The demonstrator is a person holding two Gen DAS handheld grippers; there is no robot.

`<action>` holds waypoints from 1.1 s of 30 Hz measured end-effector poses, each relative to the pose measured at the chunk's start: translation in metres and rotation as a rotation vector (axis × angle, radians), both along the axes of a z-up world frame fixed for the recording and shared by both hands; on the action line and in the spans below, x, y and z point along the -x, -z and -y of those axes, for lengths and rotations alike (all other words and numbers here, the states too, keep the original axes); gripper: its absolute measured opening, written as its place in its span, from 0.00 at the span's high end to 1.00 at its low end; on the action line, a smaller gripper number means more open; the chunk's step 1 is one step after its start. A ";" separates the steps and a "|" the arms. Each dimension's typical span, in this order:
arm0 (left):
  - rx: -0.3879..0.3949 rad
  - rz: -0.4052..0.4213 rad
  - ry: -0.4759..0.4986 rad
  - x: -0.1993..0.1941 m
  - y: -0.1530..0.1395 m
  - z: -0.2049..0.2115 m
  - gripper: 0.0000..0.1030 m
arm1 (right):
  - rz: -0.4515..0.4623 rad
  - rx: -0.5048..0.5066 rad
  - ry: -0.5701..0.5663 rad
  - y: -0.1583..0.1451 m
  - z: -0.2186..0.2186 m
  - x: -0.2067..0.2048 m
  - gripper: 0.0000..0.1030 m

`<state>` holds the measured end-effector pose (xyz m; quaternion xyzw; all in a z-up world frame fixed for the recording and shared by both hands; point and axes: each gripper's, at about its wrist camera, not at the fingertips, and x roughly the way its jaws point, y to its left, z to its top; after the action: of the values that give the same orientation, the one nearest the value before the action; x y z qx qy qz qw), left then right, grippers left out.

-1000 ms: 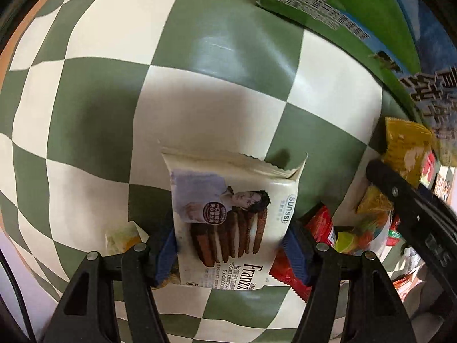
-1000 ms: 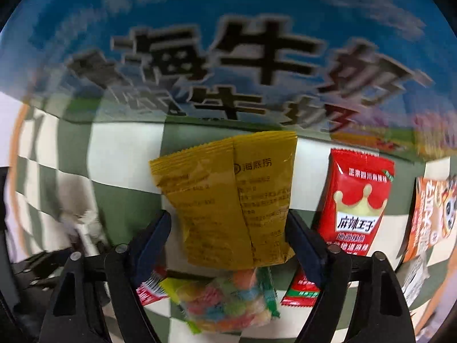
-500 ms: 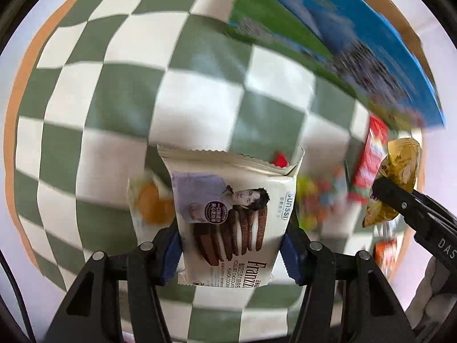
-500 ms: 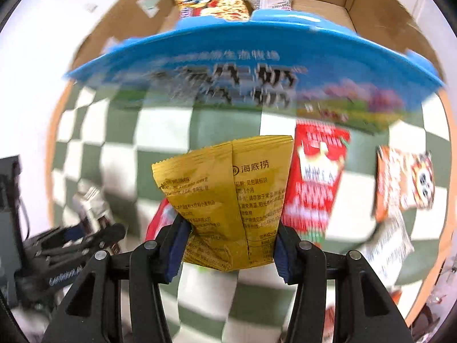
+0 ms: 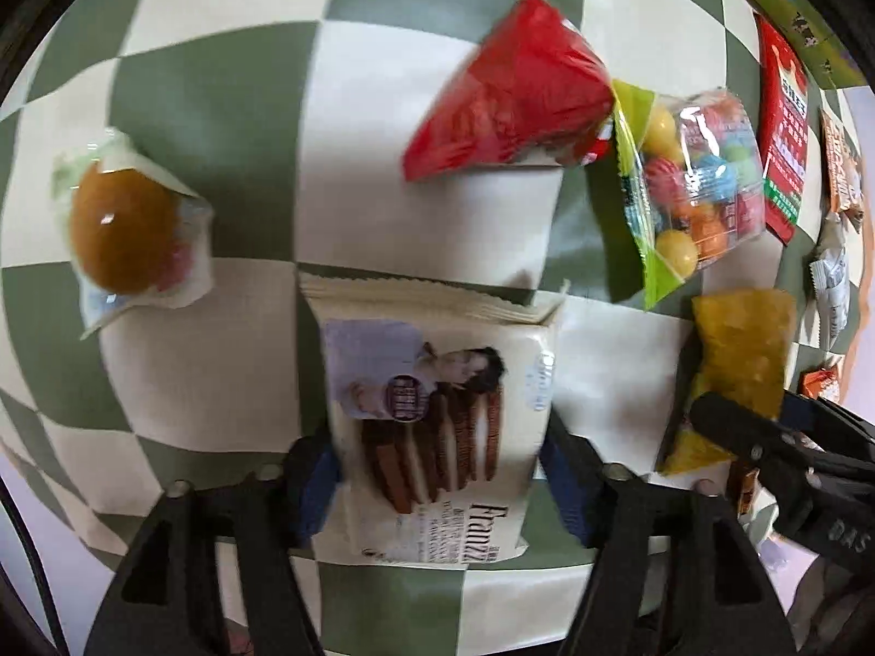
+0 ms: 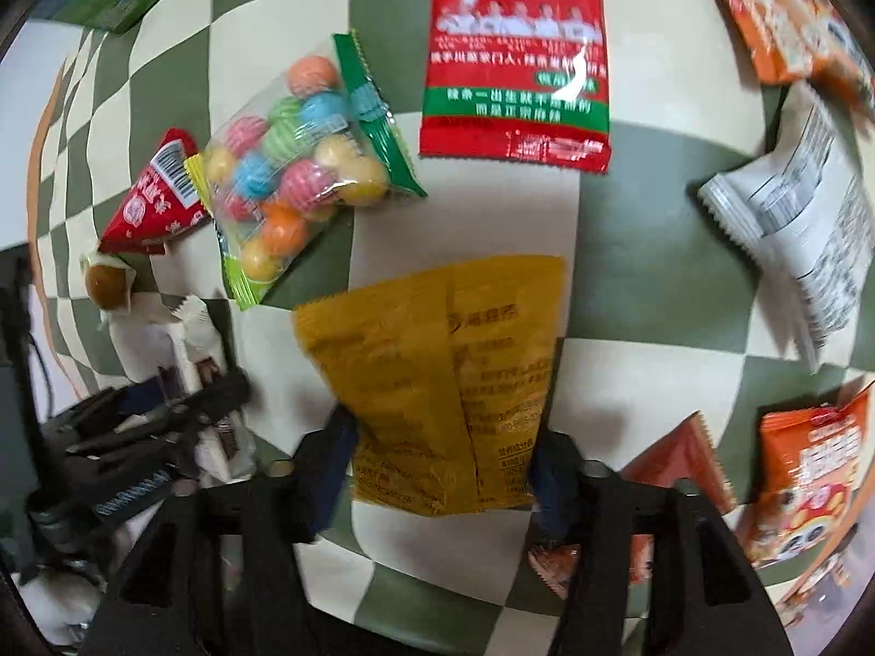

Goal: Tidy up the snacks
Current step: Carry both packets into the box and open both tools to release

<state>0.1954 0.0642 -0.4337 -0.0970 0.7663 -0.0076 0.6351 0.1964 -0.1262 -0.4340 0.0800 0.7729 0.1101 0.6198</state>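
left gripper [image 5: 440,484] jaws opening, cookie pack [image 5: 437,410] between them | right gripper [image 6: 443,470] jaws opening, yellow packet [image 6: 437,382] between them | both over checkered tabletop [image 5: 219,87] | candy bag [image 6: 295,175] just beyond

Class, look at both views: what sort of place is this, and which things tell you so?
Probably a home table set for sorting snacks: a green-and-cream checked cloth covers it, with packets scattered about, such as a candy bag, a red packet and a cookie pack.
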 end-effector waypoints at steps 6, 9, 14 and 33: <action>0.012 -0.012 0.010 0.016 0.006 0.004 0.29 | 0.015 0.015 0.004 -0.001 -0.003 0.002 0.26; -0.002 0.011 -0.001 0.032 0.010 0.016 0.32 | 0.012 0.026 0.023 0.011 -0.028 -0.003 0.26; -0.036 0.046 -0.009 0.053 0.007 0.013 0.45 | 0.056 0.073 0.018 0.015 -0.023 -0.001 0.40; 0.045 0.231 0.019 0.054 -0.116 0.018 0.45 | 0.133 -0.053 0.044 -0.052 0.000 -0.022 0.53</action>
<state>0.1418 0.0462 -0.3173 -0.1026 0.6885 -0.0419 0.7167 0.2187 -0.1265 -0.3825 0.1060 0.7250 0.1220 0.6695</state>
